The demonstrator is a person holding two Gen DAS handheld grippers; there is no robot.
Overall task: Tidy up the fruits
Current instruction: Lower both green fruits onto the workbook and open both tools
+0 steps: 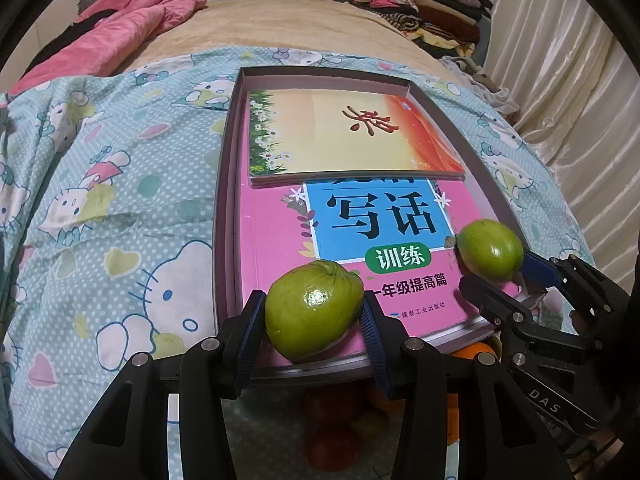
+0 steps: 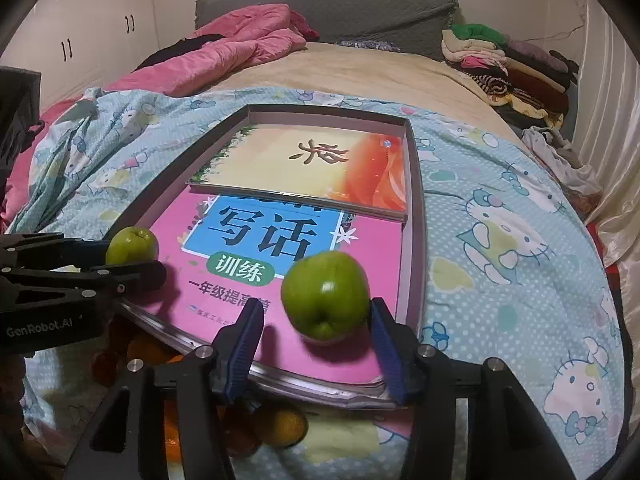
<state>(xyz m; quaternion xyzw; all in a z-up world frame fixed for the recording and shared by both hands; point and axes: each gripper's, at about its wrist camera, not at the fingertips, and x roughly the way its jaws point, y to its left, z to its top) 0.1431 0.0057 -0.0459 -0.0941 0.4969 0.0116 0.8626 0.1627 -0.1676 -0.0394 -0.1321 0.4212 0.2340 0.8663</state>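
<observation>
Both fisheye views show even, moderately bright indoor light with small glare spots on each green fruit point(image 1: 314, 310) point(image 2: 325, 296), strong barrel distortion and dark vignetting at the edges, and motion blur on the right-hand fruit.

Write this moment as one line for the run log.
left gripper: shut on left fruit | right gripper: open, right fruit between jaws | both over pink book

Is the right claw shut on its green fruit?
No, open: the right claw has a gap between its left pad and the green fruit.
</observation>
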